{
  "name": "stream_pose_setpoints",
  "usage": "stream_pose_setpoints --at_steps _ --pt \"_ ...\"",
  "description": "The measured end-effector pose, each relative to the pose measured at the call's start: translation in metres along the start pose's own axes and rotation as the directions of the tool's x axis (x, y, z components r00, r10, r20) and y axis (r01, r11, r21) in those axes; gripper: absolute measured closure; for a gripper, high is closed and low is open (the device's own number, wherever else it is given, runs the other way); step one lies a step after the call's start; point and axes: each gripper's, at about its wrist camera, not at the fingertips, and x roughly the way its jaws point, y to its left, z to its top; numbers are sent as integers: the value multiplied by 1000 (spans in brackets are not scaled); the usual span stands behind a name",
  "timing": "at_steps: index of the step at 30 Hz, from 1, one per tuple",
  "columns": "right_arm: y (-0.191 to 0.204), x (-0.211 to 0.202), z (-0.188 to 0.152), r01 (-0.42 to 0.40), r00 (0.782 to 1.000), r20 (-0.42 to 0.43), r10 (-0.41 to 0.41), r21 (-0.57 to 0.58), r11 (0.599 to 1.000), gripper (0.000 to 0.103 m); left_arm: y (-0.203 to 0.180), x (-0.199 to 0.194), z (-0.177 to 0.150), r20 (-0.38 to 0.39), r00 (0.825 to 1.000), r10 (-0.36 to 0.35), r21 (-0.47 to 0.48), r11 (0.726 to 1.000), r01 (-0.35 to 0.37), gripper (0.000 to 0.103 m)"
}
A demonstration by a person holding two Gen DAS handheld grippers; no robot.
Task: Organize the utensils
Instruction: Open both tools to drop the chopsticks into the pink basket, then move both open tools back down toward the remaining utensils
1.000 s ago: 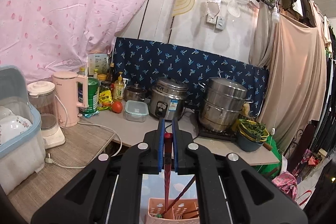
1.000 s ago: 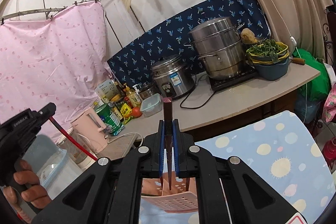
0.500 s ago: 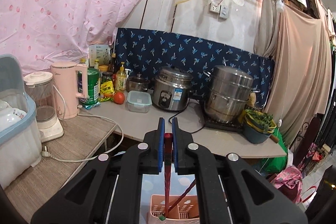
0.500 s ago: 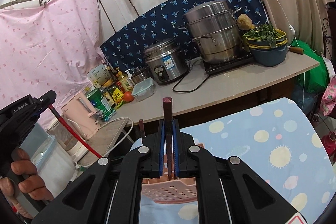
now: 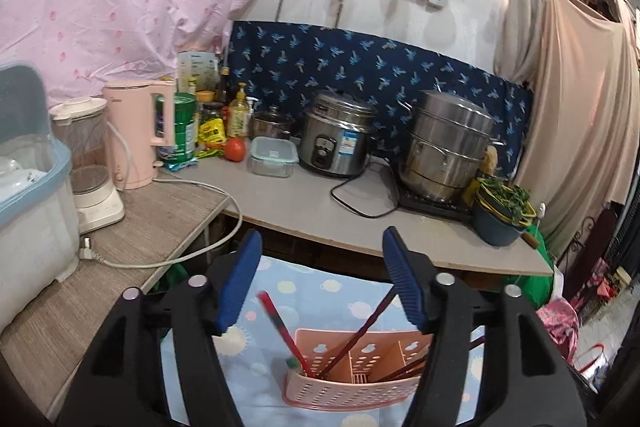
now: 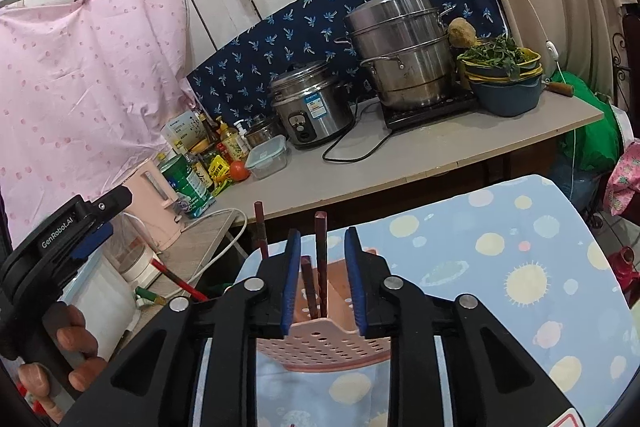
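Note:
A pink perforated utensil holder point(image 5: 344, 391) point(image 6: 320, 347) stands on the blue dotted cloth just below both grippers. My left gripper point(image 5: 321, 237) is opening wide with nothing between its pads. A red chopstick point(image 5: 280, 331), blurred, leans into the holder's left compartment beside several dark chopsticks point(image 5: 362, 337). My right gripper point(image 6: 323, 233) is opening too. A dark brown chopstick point(image 6: 320, 247) stands upright between its blue pads with a gap on each side, its lower end in the holder. In the right wrist view the left gripper point(image 6: 112, 211) shows at far left, held by a hand point(image 6: 76, 343).
Behind the cloth-covered table point(image 6: 520, 247) runs a grey counter point(image 5: 320, 203) with a rice cooker point(image 5: 336, 139), a steel steamer pot point(image 5: 444, 147), a lidded container point(image 5: 274, 157), a bowl of greens point(image 5: 502, 211) and a pink kettle point(image 5: 138, 135). A white cord point(image 5: 180, 255) hangs off the wooden shelf.
Both grippers have sunk toward the holder and opened. The left has let go of the red chopstick, which now tilts into the holder. The right's brown chopstick stands loose between its jaws.

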Motion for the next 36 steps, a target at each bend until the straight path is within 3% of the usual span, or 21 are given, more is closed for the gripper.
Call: stream_pose_setpoints --at_steps 9,20,27,36 --pt "5 -30 -8 -4 1000 9 4 -31 1000 69 7 -20 -9 -35 999 -9 10 1000 10 42" --pt "3 -62 -71 -3 994 -110 -6 -77 997 68 15 -52 -63 -154 987 57 100 994 -42 42" --pt "-2 -78 -125 1 977 -210 -21 -96 995 68 19 -66 -122 -264 957 121 190 979 -71 42" --pt "-14 -100 -212 57 930 -345 -126 -201 978 68 36 -82 -208 -426 894 139 220 974 -47 42"
